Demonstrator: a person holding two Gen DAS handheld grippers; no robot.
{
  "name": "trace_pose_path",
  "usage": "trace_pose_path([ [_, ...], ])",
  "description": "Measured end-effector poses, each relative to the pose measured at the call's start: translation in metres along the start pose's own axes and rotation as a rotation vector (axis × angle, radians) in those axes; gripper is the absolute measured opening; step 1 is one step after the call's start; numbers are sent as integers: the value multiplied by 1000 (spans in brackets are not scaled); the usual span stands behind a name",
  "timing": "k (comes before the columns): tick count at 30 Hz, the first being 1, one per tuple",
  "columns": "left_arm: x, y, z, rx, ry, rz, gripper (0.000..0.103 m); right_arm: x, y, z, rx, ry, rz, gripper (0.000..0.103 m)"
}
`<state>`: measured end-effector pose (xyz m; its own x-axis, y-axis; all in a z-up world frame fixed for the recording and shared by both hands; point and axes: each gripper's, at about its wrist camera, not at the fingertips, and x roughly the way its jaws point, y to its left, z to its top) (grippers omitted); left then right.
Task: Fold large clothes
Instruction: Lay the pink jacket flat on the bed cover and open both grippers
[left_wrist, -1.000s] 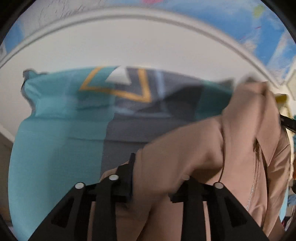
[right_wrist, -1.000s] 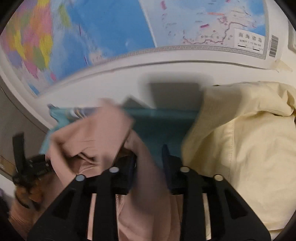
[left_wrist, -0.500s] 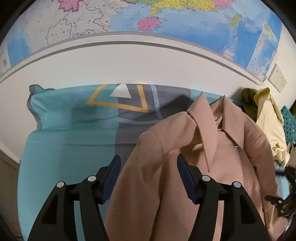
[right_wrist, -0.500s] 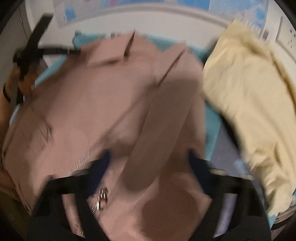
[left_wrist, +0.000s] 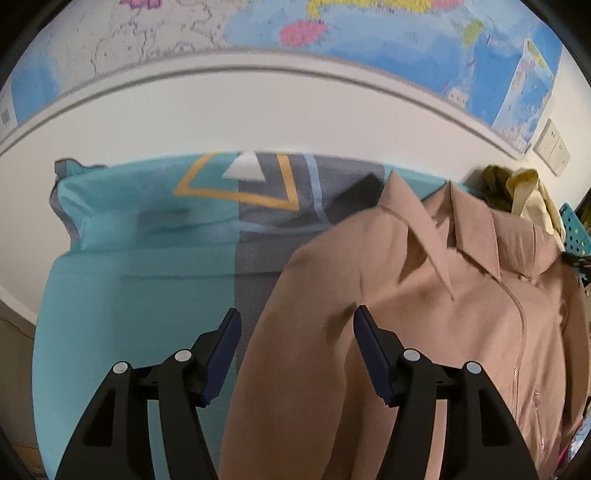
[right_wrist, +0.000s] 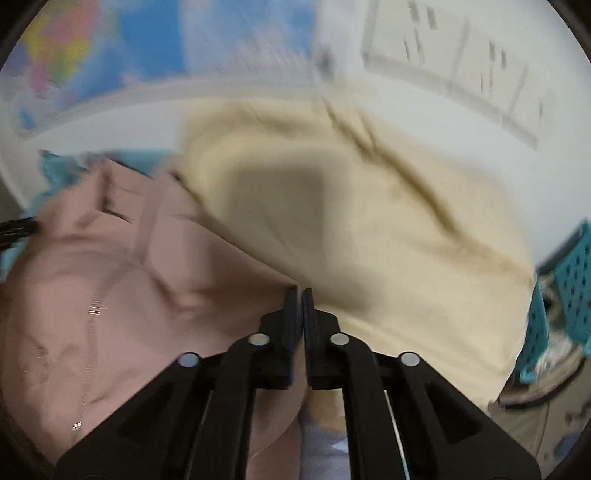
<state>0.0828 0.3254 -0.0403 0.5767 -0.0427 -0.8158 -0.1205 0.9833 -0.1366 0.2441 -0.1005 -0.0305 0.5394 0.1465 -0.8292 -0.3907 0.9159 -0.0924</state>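
Observation:
A dusty-pink zip jacket (left_wrist: 424, 317) lies front up on the teal and grey bed cover (left_wrist: 129, 295), collar toward the wall. My left gripper (left_wrist: 297, 332) is open, its jaws either side of the jacket's left shoulder edge. In the blurred right wrist view the jacket (right_wrist: 110, 280) lies at left. My right gripper (right_wrist: 300, 306) is shut with nothing visibly between its jaws, over the jacket's right edge beside a cream garment (right_wrist: 351, 229).
The cream garment also shows at far right in the left wrist view (left_wrist: 532, 199). A teal perforated basket (right_wrist: 565, 291) stands at the right. A white wall with a map (left_wrist: 332, 29) runs behind the bed, with wall sockets (right_wrist: 461, 59).
Both grippers let go of the pink jacket, which now lies spread on the bed. The left gripper opened and backed off. The right gripper opened, swung right and closed empty.

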Motion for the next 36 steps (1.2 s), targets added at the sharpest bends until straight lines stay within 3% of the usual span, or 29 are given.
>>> trace_pose_path([
  [3,-11,14,-8,0,7,-17,61,15,-9,-23,65,21,55,13],
  [4,-16,18,-11,-1,4,-23,63,10,-11,-29,77,5,58,23],
  [5,-21,25,-13,-1,1,-28,63,-1,-14,-36,94,-27,64,46],
  [7,-33,39,-19,-1,-4,-44,67,-26,-19,-50,124,-92,114,74],
  [11,-50,56,-47,13,12,-78,67,-57,-14,-82,109,-121,185,80],
  [14,-59,45,-72,80,23,-126,71,-63,10,-105,96,-91,281,81],
  [17,-55,24,-89,166,41,-116,72,-67,25,-124,87,-58,333,84],
  [20,-41,22,-93,153,92,-122,26,-64,44,-135,60,-33,343,83],
  [21,-36,29,-87,108,105,-99,1,-61,49,-137,61,-27,354,78],
  [22,-35,39,-81,61,99,-113,2,-55,51,-137,68,-10,385,51],
  [23,-37,51,-73,8,75,-116,2,-49,50,-133,77,13,384,13],
  [24,-38,58,-67,-23,60,-100,2,-48,45,-133,82,26,355,3],
  [27,-55,82,-46,-102,-13,-44,2,-68,17,-120,97,-33,206,1],
  [28,-60,86,-39,-106,-34,6,2,-75,9,-115,101,-60,164,1],
  [29,-64,86,-35,-89,-59,84,2,-89,-5,-105,104,-107,69,1],
  [30,-66,83,-32,-53,-100,240,3,-97,-17,-100,115,-135,12,1],
  [32,-57,85,-29,-13,-82,432,23,-103,-43,-94,177,-168,-18,2],
  [33,-51,85,-31,-22,-55,442,28,-99,-51,-94,204,-159,-15,3],
  [34,-50,85,-34,-30,-50,405,28,-89,-57,-97,224,-113,-14,12],
  [35,-52,81,-40,-28,-50,361,29,-82,-55,-98,219,-73,-55,34],
  [36,-57,75,-46,-10,-58,328,30,-78,-52,-101,209,-53,-129,46],
])
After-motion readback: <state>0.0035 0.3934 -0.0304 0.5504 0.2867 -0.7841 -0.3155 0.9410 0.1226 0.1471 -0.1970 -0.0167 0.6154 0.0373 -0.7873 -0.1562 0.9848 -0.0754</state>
